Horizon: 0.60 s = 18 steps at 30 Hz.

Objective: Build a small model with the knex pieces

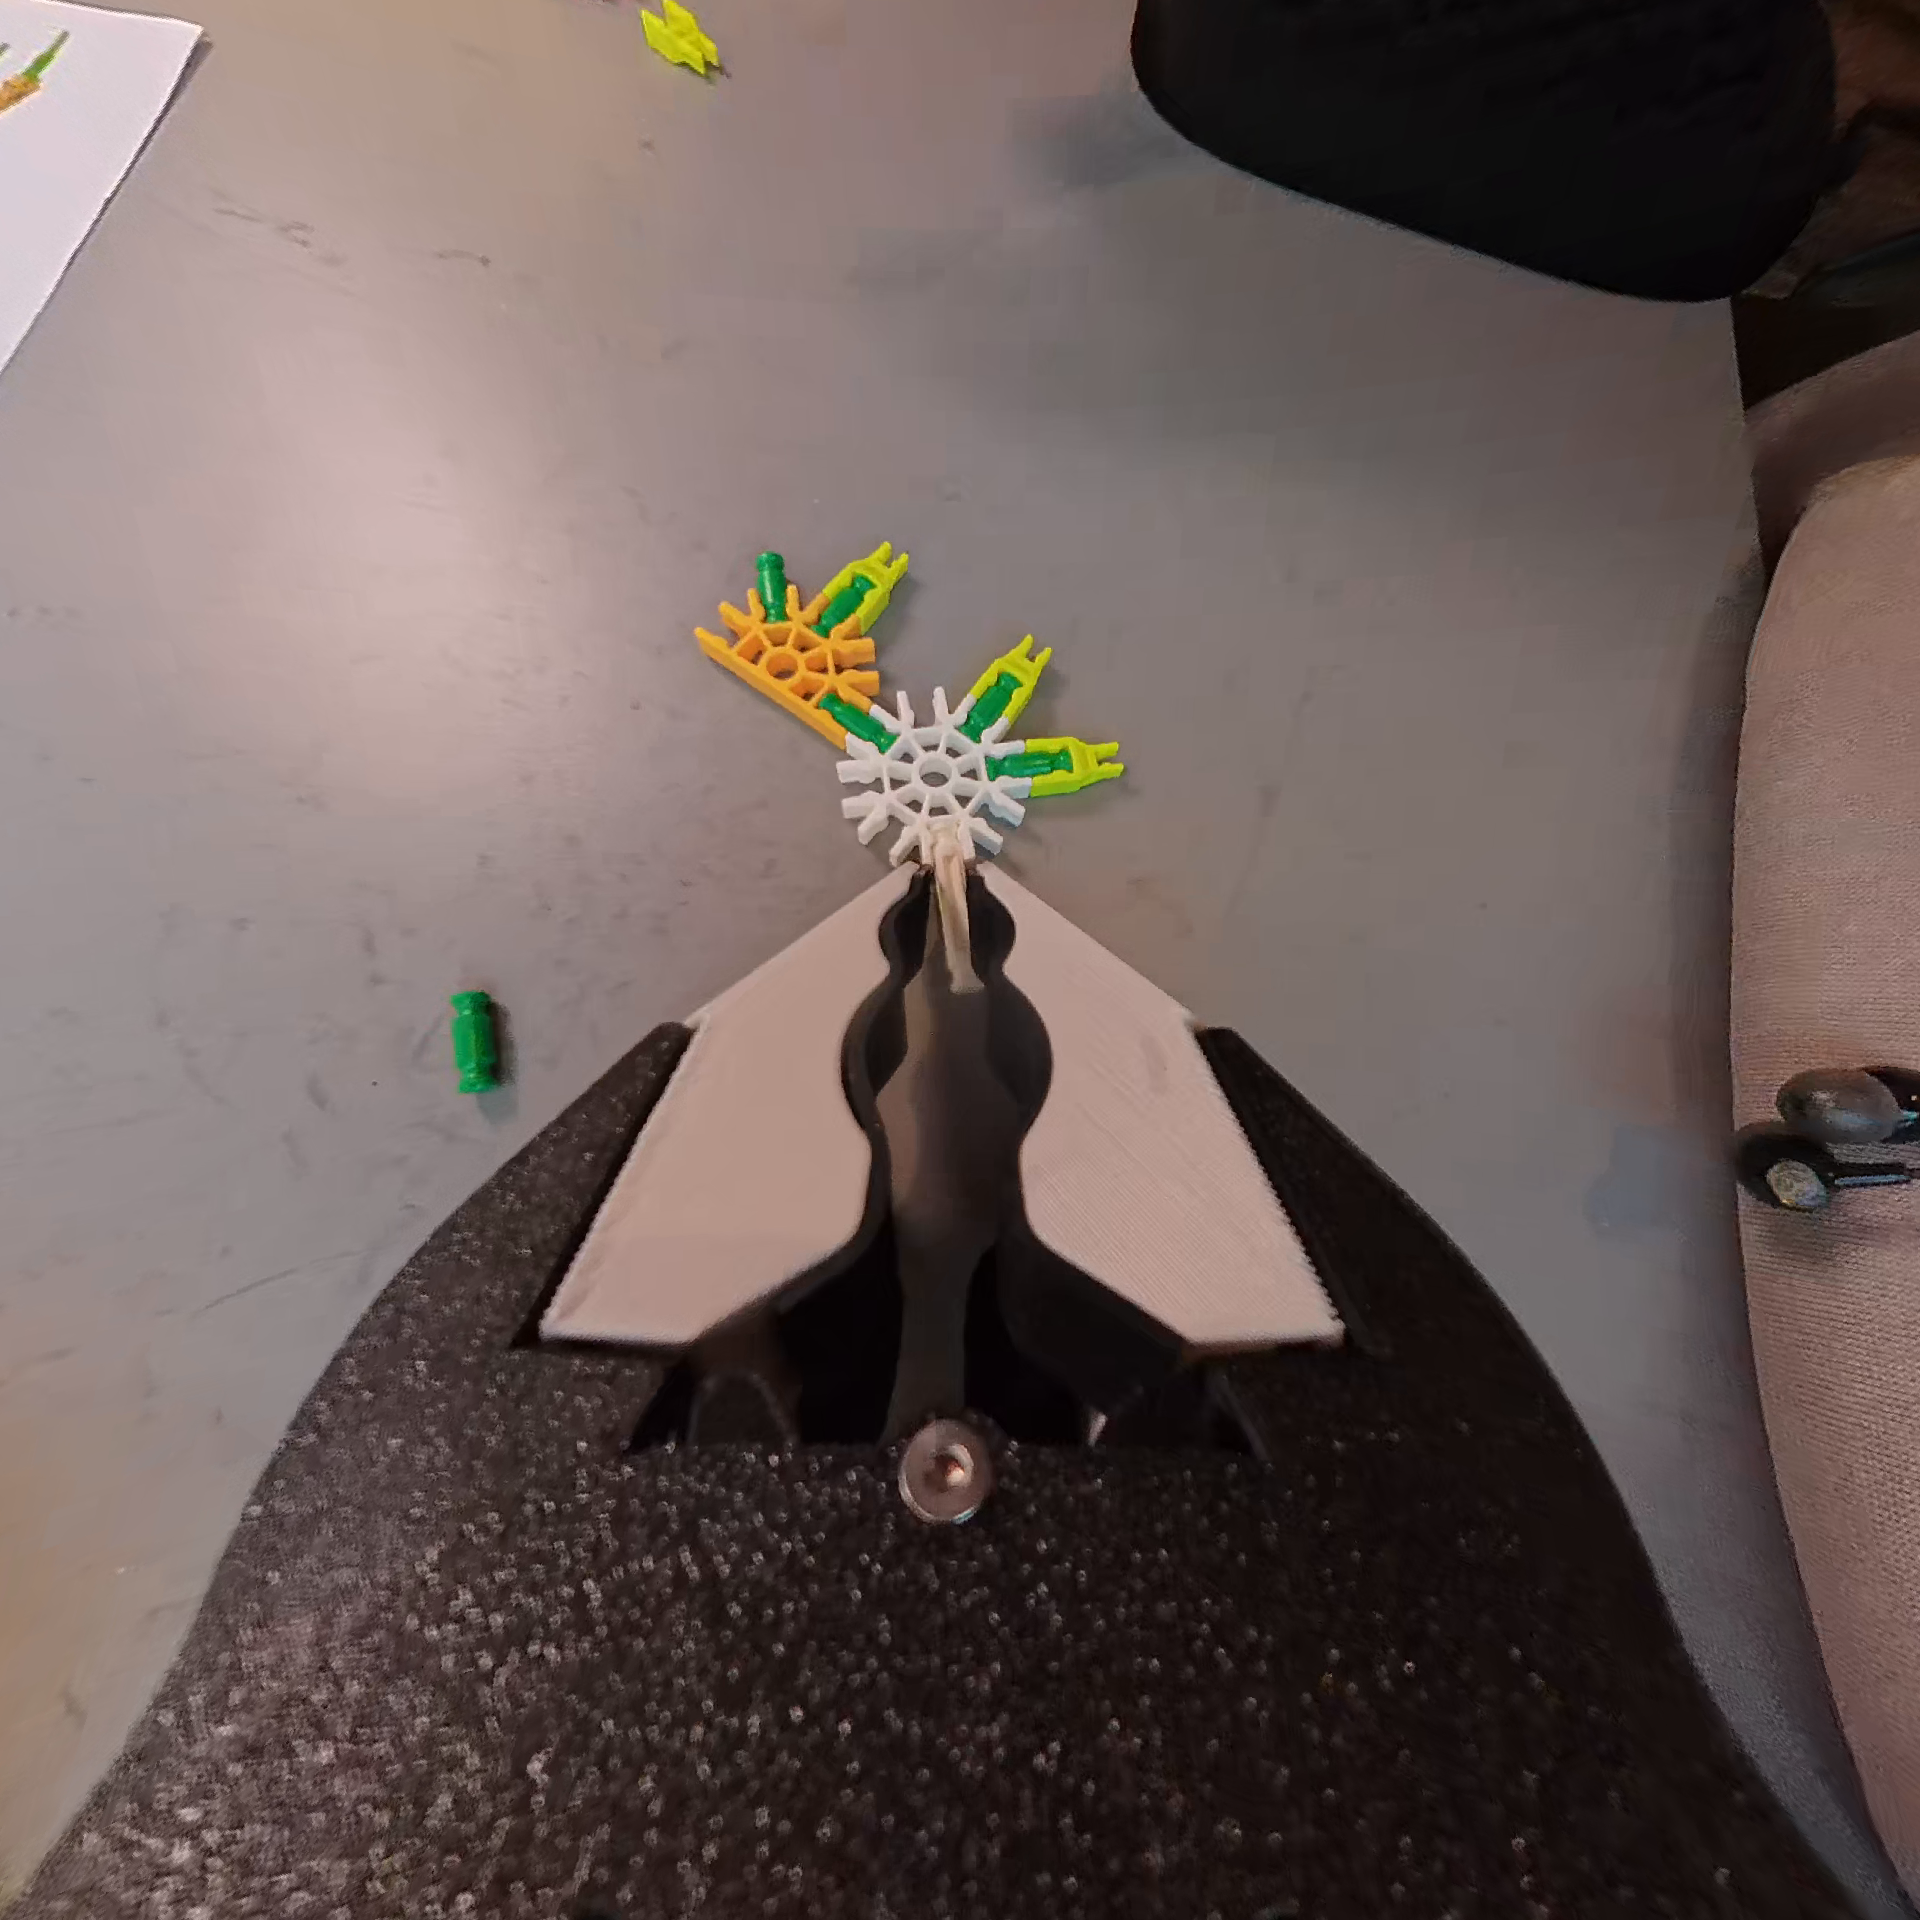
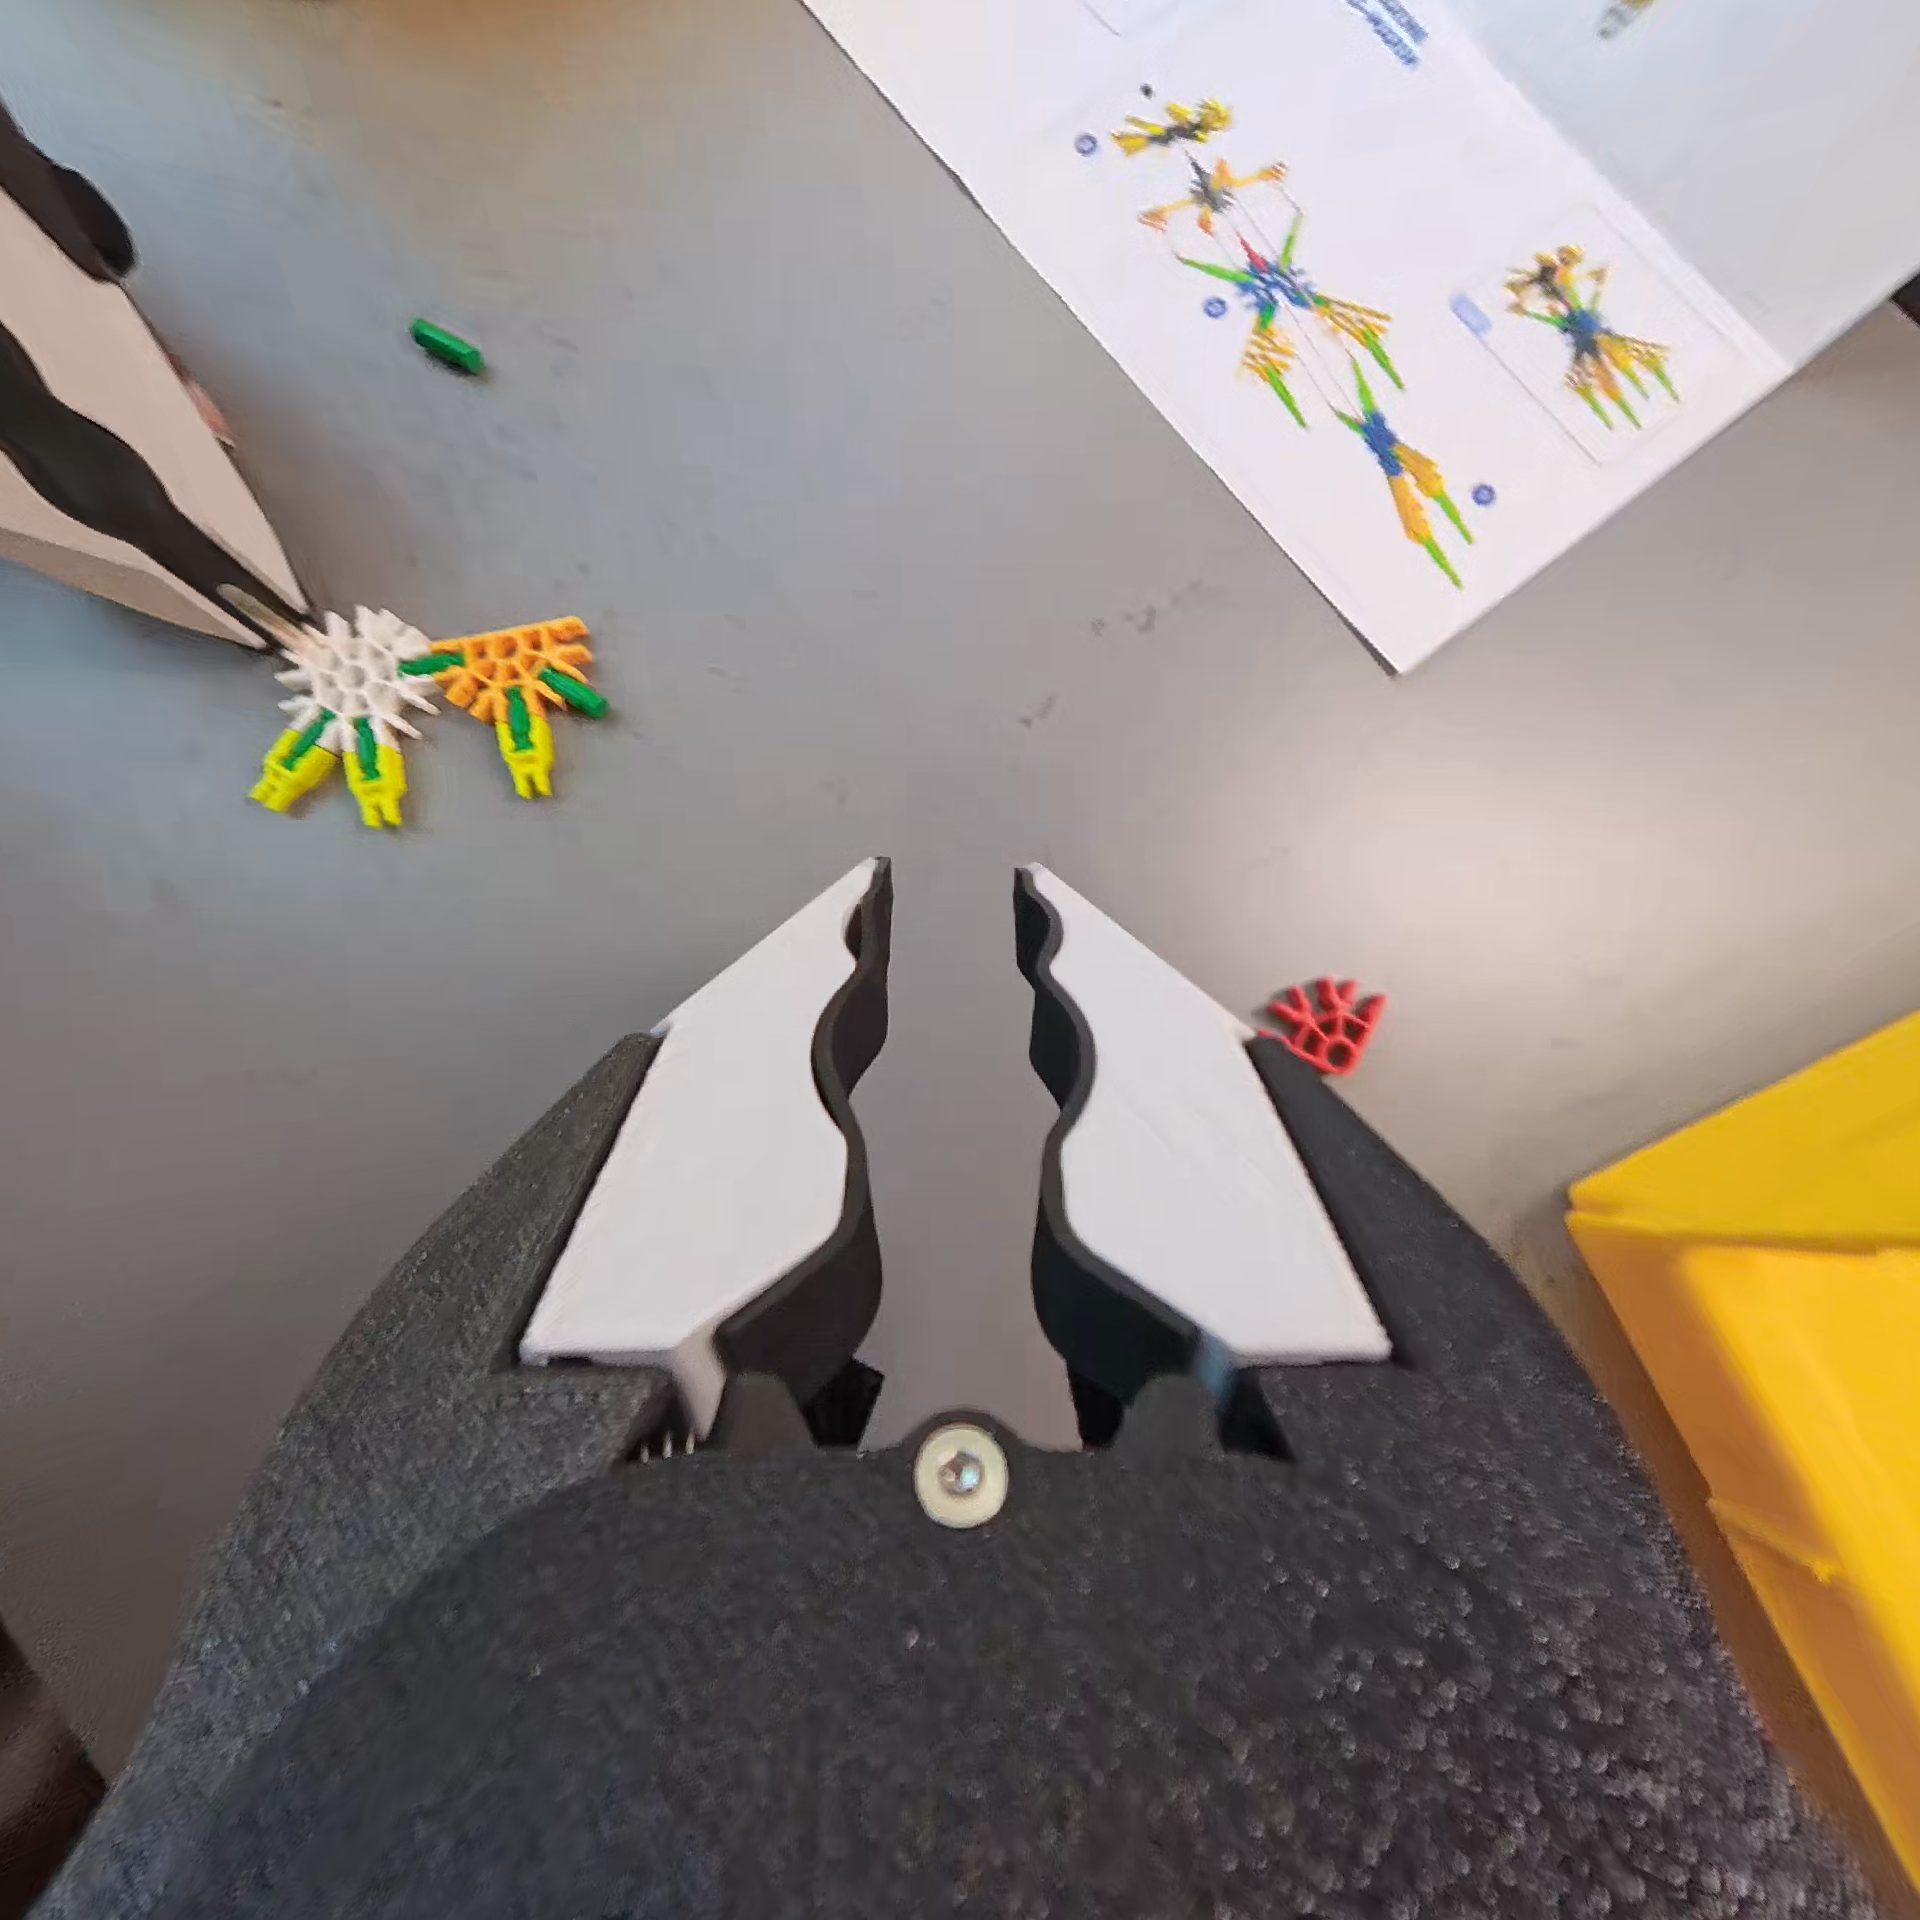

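Toy assembly [image 1: 914, 717]: you have it lying flat on the grey table [image 1: 416, 623], near the middle, made of snap-together plastic pieces. Judging by looks, it is light, stiff and a little springy at the joints, so it may slide or pivot if you push on one end.
Left tongs [image 1: 943, 883]: you have them closed on a thin pale rod [image 1: 953, 925] that plugs into the near edge of the white wheel; the tips sit right at the wheel's rim.
Right tongs [image 2: 952, 883]: parted, holding nothing, hovering over bare table to the right of the assembly and well apart from it.
White wheel [image 1: 932, 774]: probably your best hold, since it is the hub; grip across its flat faces or a spoke, not the thin rod, which looks easy to bend or pull out.
Orange fan piece [image 1: 790, 660]: joined to the wheel's far left side by a short green rod.
Yellow-green clips [image 1: 1075, 766]: three on green rods, likely to pop off if squeezed.
Paper sheet [image 2: 1351, 312]: far right of the right tongs.
Yellow bin [image 2: 1766, 1351]: near right.
Red piece [image 2: 1330, 1023]: just beside the right tongs.
Loose green rod [image 1: 474, 1041]: near left of the left tongs.
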{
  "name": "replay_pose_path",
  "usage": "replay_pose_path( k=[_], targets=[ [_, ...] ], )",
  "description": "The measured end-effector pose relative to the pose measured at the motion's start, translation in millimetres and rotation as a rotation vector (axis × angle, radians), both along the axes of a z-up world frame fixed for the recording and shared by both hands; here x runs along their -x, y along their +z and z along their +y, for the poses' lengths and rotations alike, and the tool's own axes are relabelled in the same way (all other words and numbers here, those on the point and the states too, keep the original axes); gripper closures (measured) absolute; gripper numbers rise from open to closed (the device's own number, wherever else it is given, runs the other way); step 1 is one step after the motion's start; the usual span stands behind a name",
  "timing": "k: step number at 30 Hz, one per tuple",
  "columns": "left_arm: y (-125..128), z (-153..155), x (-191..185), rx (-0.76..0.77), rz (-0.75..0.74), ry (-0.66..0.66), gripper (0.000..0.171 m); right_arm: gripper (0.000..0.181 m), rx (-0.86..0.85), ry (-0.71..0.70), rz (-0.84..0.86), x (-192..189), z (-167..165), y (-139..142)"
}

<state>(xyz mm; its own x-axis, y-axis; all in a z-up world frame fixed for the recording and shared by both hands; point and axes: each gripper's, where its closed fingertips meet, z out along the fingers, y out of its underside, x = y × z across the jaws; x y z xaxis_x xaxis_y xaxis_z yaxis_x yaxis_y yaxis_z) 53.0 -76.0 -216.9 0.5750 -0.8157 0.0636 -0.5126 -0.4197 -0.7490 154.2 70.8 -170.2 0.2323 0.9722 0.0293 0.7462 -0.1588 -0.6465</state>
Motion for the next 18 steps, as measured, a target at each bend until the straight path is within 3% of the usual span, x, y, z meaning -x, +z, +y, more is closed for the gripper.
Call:
replay_pose_path(
  k=[5, 10, 16, 18],
  targets=[
    [2, 15, 20, -0.018, 0.007, 0.101, 0.164, 0.159, -0.038, -0.093, -0.004, -33, 31, -15],
    [15, 27, 30, -0.028, -0.091, 0.195, 0.159, 0.157, 0.009, -0.149, -0.053, -42, 46, -34],
    [1, 18, 15, 0.028, -0.061, 0.132, 0.135, 0.156, 0.017, -0.091, -0.087, -38, 40, -47],
    [-2, 17, 13, 0.017, -0.036, 0.119, 0.137, 0.163, 0.055, -0.071, -0.063, -33, 33, -47]
  ],
)
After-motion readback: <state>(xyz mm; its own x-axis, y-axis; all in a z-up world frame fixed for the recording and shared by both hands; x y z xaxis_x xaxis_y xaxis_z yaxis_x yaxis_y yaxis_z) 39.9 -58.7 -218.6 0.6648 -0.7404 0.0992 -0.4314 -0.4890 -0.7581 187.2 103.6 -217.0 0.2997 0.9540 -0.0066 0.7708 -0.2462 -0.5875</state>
